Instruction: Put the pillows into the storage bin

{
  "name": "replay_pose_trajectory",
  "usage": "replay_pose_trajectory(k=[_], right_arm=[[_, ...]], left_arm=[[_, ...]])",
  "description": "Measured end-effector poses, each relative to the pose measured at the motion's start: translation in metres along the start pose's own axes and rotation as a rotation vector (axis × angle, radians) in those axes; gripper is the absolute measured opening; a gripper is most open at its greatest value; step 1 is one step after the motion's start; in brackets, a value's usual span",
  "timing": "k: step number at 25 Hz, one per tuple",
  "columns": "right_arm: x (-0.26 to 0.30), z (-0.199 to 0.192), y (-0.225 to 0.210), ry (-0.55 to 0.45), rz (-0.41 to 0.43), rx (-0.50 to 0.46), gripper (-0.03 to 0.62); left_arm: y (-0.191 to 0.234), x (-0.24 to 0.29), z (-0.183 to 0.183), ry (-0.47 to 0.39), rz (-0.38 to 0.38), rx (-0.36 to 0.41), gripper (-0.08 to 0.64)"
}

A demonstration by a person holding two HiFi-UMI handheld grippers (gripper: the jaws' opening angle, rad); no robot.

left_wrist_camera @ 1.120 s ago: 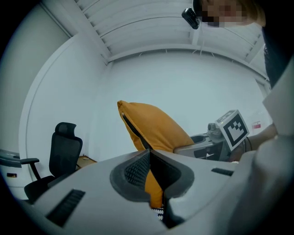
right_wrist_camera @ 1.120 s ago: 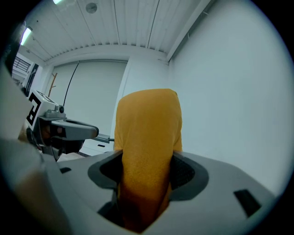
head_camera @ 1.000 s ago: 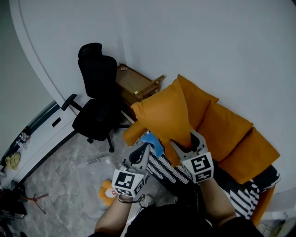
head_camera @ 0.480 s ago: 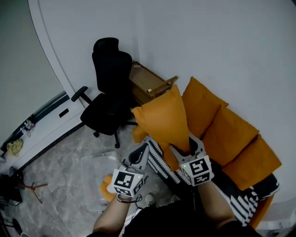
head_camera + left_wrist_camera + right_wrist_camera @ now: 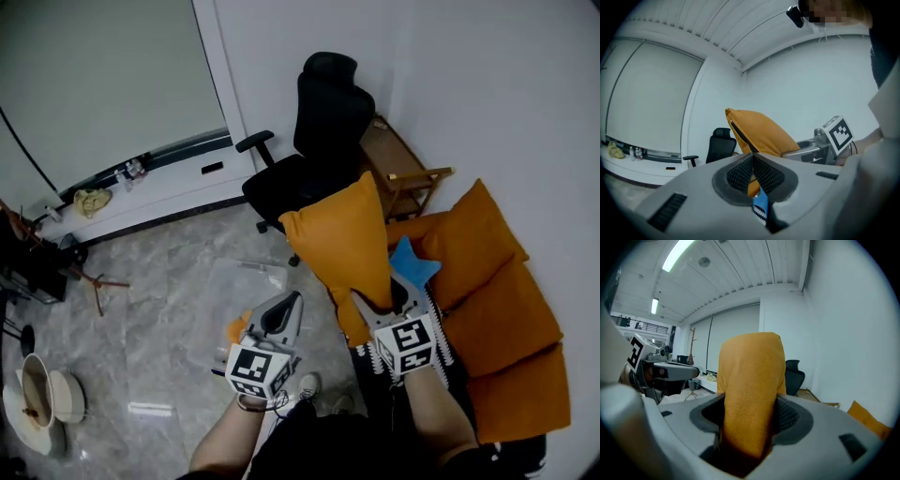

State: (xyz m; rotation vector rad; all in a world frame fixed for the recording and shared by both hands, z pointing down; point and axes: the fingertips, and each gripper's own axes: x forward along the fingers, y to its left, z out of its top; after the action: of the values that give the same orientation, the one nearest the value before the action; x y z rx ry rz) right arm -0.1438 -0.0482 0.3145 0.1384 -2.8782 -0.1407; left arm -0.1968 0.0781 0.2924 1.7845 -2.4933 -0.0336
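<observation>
Pillow (image 5: 342, 244), orange and plump, stands nearly upright in the air above the floor (image 5: 141, 309), its lower end caught in the right gripper (image 5: 380, 302). In the right gripper view the fingers (image 5: 788, 416) press into the fabric from both sides, and the cushion fills the whole gap between them. The left gripper (image 5: 281, 317) hangs just beside it, its fingers (image 5: 738, 175) clenched together on nothing.

A clear storage bin (image 5: 223, 298) sits on the marble floor, below and to the left of the held pillow, its near corner hidden behind the left gripper. An orange soft toy (image 5: 236, 328) shows at the bin's near edge; whether it lies inside cannot be told.

Along the right edge of the head view, more orange pillows (image 5: 502, 314) lie in a row on the sofa, and a blue star cushion (image 5: 412, 264) lies just beside the held pillow's lower half. A black office chair (image 5: 319, 131) stands beyond the bin by the wall, with a wooden side table (image 5: 405, 176) next to it.
</observation>
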Motion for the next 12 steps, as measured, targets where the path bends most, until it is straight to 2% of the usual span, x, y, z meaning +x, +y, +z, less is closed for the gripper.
replay_pose_trajectory(k=[6, 12], right_arm=[[0.011, 0.000, 0.068, 0.012, 0.214, -0.001, 0.290], [0.034, -0.007, 0.129, 0.022, 0.343, -0.004, 0.290]], left_arm=[[0.027, -0.087, -0.007, 0.056, 0.250, -0.042, 0.006], [0.054, -0.144, -0.017, 0.041, 0.384, -0.042, 0.006]])
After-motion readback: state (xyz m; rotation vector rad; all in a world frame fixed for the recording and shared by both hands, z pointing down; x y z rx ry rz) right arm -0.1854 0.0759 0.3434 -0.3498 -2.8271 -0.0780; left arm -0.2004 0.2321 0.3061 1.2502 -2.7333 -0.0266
